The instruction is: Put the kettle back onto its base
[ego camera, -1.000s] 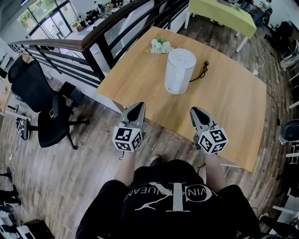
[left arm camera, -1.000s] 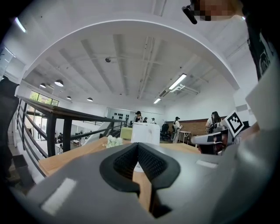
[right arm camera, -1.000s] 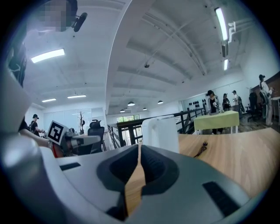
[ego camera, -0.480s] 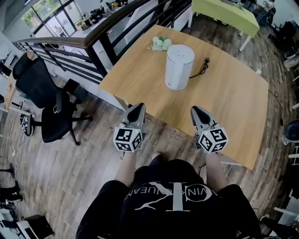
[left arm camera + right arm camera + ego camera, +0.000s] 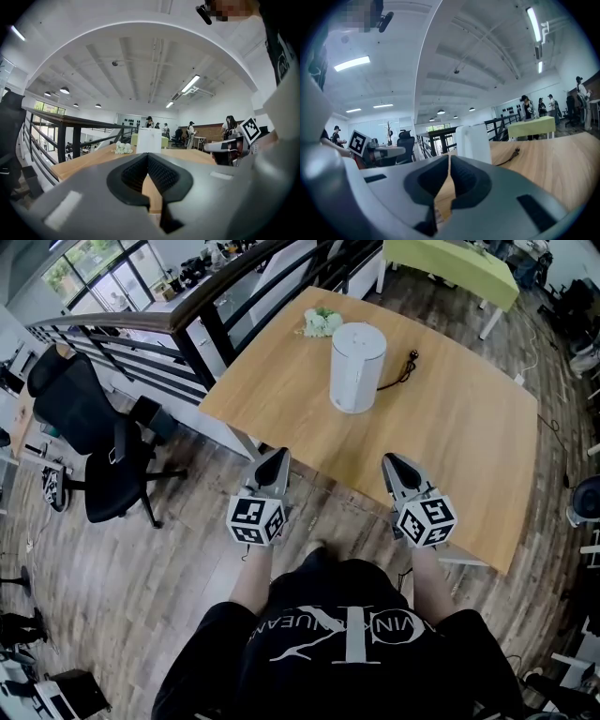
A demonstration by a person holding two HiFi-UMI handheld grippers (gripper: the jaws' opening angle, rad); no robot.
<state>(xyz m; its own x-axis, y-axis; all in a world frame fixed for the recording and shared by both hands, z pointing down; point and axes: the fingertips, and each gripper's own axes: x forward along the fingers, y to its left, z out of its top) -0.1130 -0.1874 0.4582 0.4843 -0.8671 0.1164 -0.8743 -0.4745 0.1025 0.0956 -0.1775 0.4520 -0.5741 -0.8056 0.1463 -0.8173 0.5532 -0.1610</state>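
My left gripper [image 5: 275,456] has its fingers [image 5: 162,176] pressed together at the tips, and there is nothing between them. My right gripper [image 5: 388,462] is the same: its fingers [image 5: 462,178] are closed tight on nothing. Both grippers have smooth grey shells, and the inner pads are black with little ridges. Each one has a cube with black and white squares on its back end. They sit side by side at the near edge of the bench [image 5: 450,437] and touch nothing. The bench is flat, pale wood with fine lines in it. The kettle [image 5: 356,367] stands upright on the far half of the bench, well apart from both grippers. It is white and smooth, shaped like a tall round tube with a flat top. I cannot tell if a base is under it. A thin black cord [image 5: 403,371] lies curled on the wood just beside the kettle. A small bunch of white flowers [image 5: 321,322] rests near the far edge, behind the kettle.
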